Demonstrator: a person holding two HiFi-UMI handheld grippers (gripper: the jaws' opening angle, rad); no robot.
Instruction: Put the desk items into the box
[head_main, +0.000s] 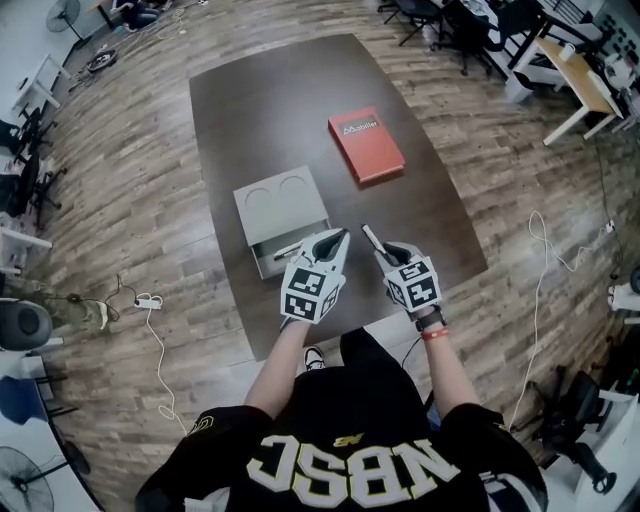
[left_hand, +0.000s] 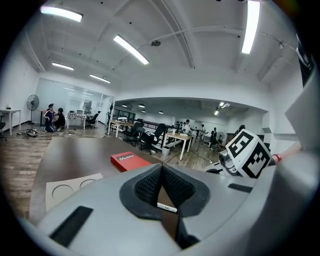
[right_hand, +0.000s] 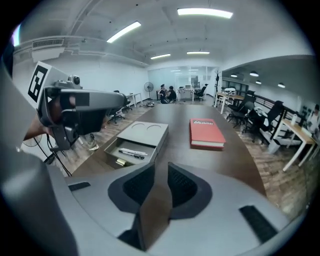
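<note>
left gripper (left_hand: 161, 169): lower centre of head view, over the open drawer; jaw tips meet, so closed. A small white labelled bit (left_hand: 166, 205) shows in the gap lower down; can't tell what it is or whether it is gripped.
right gripper (right_hand: 160, 172): just right of the left one in head view, tilted down at the table; jaws part way apart, only bare table between them, holding nothing.
box (head_main: 280, 195): grey, centre of head view, two round recesses on top.
drawer (right_hand: 111, 150): pulled out toward the bottom of head view.
pens (right_hand: 132, 152): two, one dark and one white, lying inside the drawer.
small yellowish item (right_hand: 120, 161): in the drawer beside the pens, too small to identify.
red book (head_main: 366, 145): flat on the table, upper right of the box, well apart from it.
table (head_main: 240, 110): dark brown.
</note>
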